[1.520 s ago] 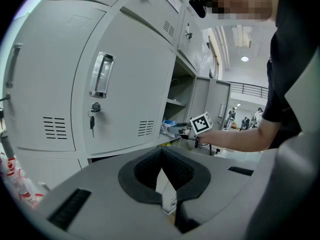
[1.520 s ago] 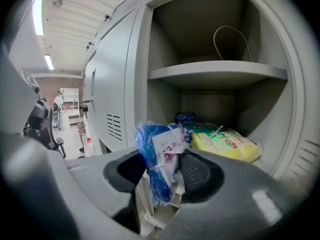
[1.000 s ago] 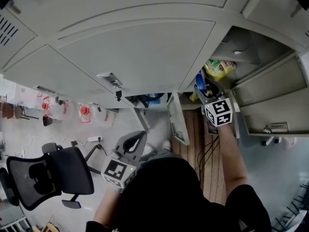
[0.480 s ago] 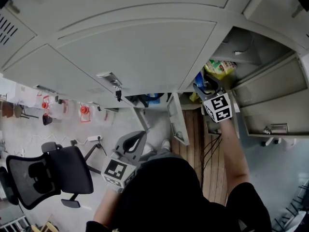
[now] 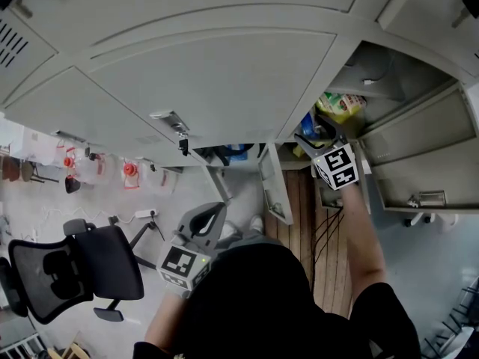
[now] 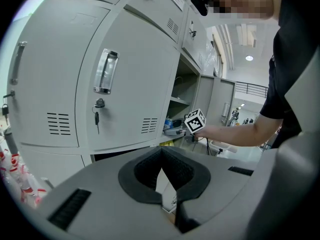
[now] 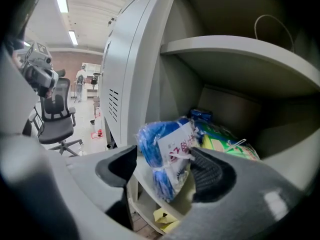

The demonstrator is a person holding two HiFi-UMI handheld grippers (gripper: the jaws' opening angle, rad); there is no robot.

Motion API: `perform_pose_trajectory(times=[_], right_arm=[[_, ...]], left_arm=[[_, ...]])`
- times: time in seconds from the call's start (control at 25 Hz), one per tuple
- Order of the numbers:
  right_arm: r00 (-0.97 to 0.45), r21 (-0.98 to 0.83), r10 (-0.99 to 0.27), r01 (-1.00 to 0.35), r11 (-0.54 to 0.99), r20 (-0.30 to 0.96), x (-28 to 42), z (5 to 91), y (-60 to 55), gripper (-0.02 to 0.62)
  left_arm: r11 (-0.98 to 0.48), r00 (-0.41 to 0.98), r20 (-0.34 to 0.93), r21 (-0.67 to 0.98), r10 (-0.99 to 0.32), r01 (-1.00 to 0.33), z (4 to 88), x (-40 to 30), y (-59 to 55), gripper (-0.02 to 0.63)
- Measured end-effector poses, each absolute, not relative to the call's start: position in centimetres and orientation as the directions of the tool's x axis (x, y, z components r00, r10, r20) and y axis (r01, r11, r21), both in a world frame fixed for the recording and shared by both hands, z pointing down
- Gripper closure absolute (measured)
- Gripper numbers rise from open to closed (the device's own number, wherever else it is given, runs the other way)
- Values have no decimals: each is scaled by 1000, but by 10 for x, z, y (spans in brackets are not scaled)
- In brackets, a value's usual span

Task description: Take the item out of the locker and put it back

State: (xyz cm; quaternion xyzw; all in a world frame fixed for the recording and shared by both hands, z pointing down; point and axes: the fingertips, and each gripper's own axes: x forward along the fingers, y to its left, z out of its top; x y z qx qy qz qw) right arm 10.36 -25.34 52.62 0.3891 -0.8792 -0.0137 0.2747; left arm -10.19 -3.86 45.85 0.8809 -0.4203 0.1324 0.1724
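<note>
The blue packet (image 7: pixel 157 154) lay at the mouth of the open locker (image 7: pixel 150 74), between the right gripper's (image 7: pixel 165 169) spread, unclenched fingers (image 7: pixel 212 171). The left gripper (image 6: pixel 164 181) hung clenched on nothing. This fitted 2 stages: just set back, or about to be lifted out.

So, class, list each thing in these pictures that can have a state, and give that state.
right claw: open, blue packet between its jaws.
blue packet: standing at the compartment's front edge.
left claw: shut, empty.
locker compartment: open.
neighbouring locker door: shut, key in its lock.
</note>
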Motion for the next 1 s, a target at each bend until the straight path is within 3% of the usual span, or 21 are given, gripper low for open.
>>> perform_pose_trajectory(times=[0.24, 1.0], right_arm=[[-553, 254, -676, -651, 716, 487, 97, 530, -248, 206], [-552, 272, -665, -629, 728, 504, 82, 535, -234, 179]], left_arm=[[-581, 607, 377, 195, -700, -790, 458, -103, -37, 595], [-575, 601, 375, 192, -706, -795, 459, -111, -26, 595]])
